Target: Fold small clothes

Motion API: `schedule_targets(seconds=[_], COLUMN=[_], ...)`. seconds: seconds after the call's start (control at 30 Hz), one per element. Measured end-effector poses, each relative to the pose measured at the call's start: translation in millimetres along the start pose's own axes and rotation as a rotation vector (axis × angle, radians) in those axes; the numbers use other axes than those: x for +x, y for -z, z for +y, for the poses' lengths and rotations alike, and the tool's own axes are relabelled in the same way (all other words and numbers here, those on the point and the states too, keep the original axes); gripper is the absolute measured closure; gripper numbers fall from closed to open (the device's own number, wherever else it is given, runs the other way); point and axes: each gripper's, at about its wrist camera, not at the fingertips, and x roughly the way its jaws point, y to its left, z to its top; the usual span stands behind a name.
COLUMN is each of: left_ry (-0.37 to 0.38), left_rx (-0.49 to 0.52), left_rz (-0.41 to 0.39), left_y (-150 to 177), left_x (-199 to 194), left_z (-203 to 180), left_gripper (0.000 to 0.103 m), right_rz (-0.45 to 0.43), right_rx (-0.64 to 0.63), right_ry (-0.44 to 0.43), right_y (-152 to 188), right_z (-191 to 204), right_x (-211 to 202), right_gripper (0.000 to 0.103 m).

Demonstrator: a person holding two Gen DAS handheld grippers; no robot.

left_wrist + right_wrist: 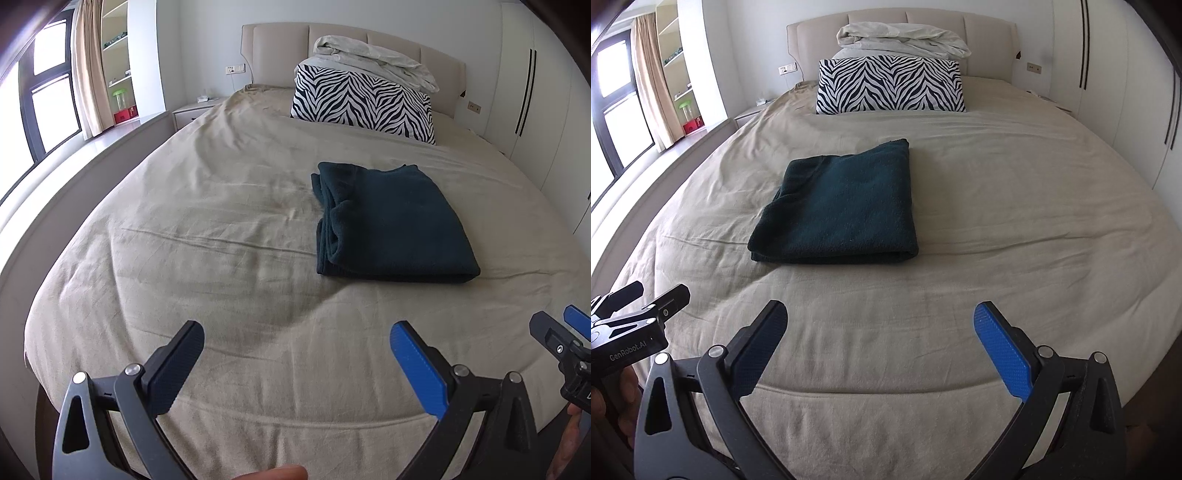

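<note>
Left gripper (pixel 297 345) at the bottom of the left wrist view, jaws spread wide and empty, one pad dark, the other blue, held over the near edge of the bed (pixel 229 229). Right gripper (pixel 881 326) likewise low in the right wrist view, jaws wide apart, gripping nothing, above the same near edge. Each visible in the other's frame: right gripper poking in at the lower right edge of the left wrist view, left gripper at the lower left edge of the right wrist view, with "GenRobot.AI" printed on its body. Part of a hand (pixel 570 435) at the lower right corner of the left wrist view.

Dark teal garment (pixel 838 210) folded into a thick rectangle, lying flat on the beige sheet. Right of centre in the left wrist view, stacked layers showing along its left side; left of centre in the right wrist view, fold edge facing the grippers. Well apart from both grippers, untouched.

Farther up, at the top centre of both frames: zebra pillow (pixel 890 86) leaning toward the headboard (pixel 812 44), with a crumpled white duvet (pixel 901 38) piled on top. At the upper left: window (pixel 51 96), curtain (pixel 90 70) and shelves (pixel 116 48). At the right edge: white wardrobe (pixel 532 103).
</note>
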Motion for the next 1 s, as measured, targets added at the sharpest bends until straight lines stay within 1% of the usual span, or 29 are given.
schedule_targets(seconds=[0.3,1.0], left_ry=[0.002,0.004], left_rx=[-0.004,-0.003], left_rz=[0.01,0.015], left_y=[4,8], left_x=[5,8], left_z=[1,2], left_gripper=[0.0,0.0], right_rz=[0.016,0.029], right_rx=[0.007,0.016], right_ry=[0.004,0.004], right_y=[2,6], right_z=[5,8], right_x=[9,13], right_gripper=[0.0,0.0])
